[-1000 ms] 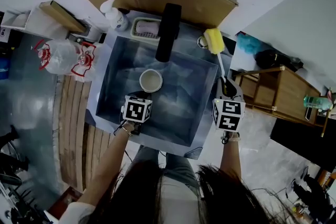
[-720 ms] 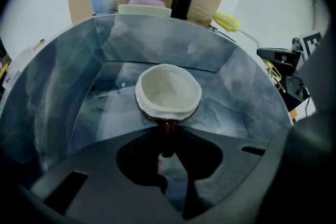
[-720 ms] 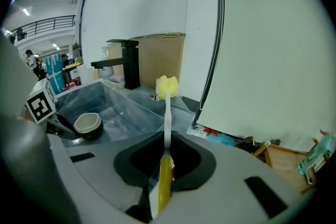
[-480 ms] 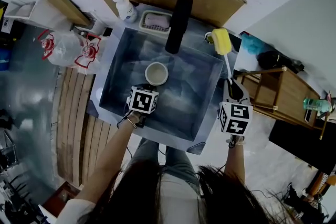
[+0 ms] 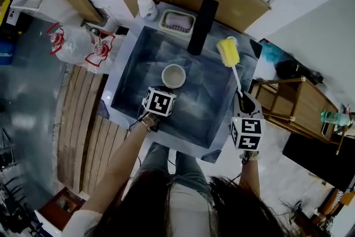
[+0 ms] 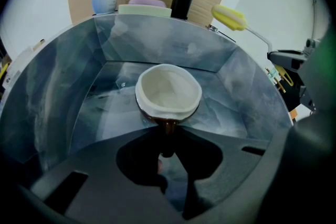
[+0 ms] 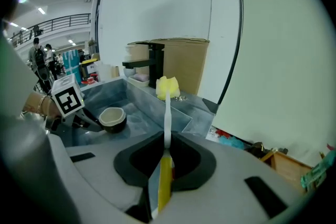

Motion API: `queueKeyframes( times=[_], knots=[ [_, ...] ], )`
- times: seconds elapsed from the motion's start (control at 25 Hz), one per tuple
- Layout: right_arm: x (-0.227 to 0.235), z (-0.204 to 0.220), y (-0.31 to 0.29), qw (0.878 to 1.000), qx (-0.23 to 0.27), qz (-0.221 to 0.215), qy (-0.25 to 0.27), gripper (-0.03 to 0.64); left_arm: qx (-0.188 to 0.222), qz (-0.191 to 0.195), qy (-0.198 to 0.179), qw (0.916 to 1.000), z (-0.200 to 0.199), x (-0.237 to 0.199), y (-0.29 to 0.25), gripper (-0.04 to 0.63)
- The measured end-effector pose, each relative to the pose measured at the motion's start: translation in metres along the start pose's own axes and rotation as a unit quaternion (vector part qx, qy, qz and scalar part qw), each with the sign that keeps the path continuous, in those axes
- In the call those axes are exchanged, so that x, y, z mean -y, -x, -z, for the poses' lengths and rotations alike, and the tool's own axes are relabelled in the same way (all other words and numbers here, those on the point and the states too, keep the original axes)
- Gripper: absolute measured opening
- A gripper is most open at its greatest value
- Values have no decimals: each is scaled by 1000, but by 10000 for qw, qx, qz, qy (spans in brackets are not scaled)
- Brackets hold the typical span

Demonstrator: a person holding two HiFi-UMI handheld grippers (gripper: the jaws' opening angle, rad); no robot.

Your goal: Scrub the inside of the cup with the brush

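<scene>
A cup (image 5: 173,76), white inside and brown outside, stands upright on the floor of the steel sink (image 5: 208,116). My left gripper (image 5: 165,91) is shut on the cup's brown handle (image 6: 167,131), with the cup (image 6: 168,91) mouth up just ahead of the jaws. My right gripper (image 5: 242,98) is shut on the white-and-yellow handle of the brush (image 7: 167,128). It holds the brush's yellow sponge head (image 5: 228,52) in the air over the sink's back right corner. In the right gripper view the cup (image 7: 112,118) sits to the lower left of the sponge head (image 7: 167,86).
A black faucet (image 5: 202,18) rises at the sink's back rim, with a soap dish (image 5: 177,20) and a pump bottle (image 5: 146,3) to its left. A plastic bag (image 5: 72,44) lies left of the sink. A wooden shelf (image 5: 288,102) stands to the right.
My right gripper has carried the brush a little up and inward, so the sponge head now hangs over the sink's corner. The left gripper and the cup have stayed put.
</scene>
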State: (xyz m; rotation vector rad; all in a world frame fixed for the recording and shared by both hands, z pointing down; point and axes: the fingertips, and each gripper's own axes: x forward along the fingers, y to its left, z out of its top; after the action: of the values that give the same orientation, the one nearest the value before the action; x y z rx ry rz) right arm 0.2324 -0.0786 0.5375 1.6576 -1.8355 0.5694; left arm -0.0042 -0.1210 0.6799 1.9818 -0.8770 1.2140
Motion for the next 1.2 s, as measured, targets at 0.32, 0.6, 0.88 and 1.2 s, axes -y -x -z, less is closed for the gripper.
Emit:
queueKeyframes(
  times=[0.32, 0.6, 0.88, 1.2],
  knots=[
    [-30, 4, 0, 9984, -160, -357, 413, 55, -197, -21, 75, 9998, 9, -1, 1, 69],
    [-58, 7, 0, 9922, -428, -763, 894, 57, -181, -16, 74, 9998, 9, -1, 1, 69],
    [-87, 10, -3, 9794, -775, -1243, 1388, 55, -169, -13, 75, 9998, 9, -1, 2, 69],
    [-107, 14, -6, 9599, -1191, -1587, 1982, 55, -161, -1, 76, 9998, 8, 0, 2, 69]
  ],
)
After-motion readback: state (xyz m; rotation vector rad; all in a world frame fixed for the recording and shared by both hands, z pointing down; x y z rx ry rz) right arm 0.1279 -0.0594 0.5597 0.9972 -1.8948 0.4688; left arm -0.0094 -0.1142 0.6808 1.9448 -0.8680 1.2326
